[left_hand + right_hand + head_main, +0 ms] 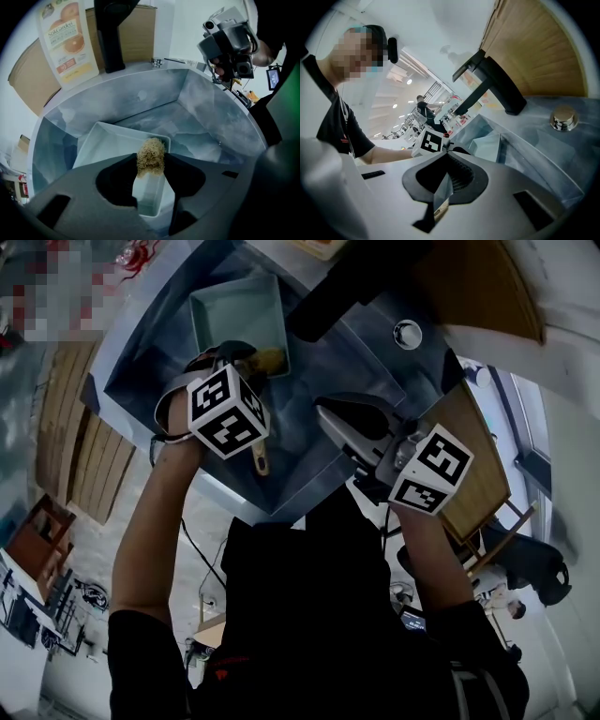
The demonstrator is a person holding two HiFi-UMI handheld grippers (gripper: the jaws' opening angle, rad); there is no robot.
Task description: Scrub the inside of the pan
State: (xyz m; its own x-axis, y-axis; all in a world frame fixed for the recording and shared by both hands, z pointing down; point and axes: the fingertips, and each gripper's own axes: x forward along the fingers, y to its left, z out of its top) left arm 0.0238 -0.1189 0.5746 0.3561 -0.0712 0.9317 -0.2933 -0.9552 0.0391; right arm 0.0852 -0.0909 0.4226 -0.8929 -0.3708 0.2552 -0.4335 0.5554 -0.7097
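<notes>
**Item 1. Sink** (337, 362). Steel basin, taken as the reference for all entries below. A black tap (347, 287) stood on the sink's rear deck, with a chrome knob (408, 334) on the deck beside it.

**Item 2. Pan** (234, 315). Pale, rectangular and shallow. It lay flat on the sink's floor, at the end away from the chrome knob. Nothing held it.

**Item 3. Right gripper** (447, 157). It hung over the sink's near rim, clear of the basin and well apart from the pan. Its jaws were pressed together with nothing between them.

**Item 4. Left gripper** (151, 165). It was inside the sink, above the pan, with its jaws clamped on item 5.

**Item 5. Scrubber** (151, 149). A golden fibrous wad pinched at its lower half, with the tuft standing proud of the jaw tips. It was over the pan's corner. Whether it touched the pan could not be settled from these views.

**Hazards, as judged.**
- The pan was unsteadied, so a firm stroke could skate it across the sink's floor or tip it against the wall. The idle right gripper would be the cause.
- The hold on the scrubber was narrow, so drag could pull the wad free.
- Too steep an approach could put jaw plastic on the pan instead of fibre.
</notes>
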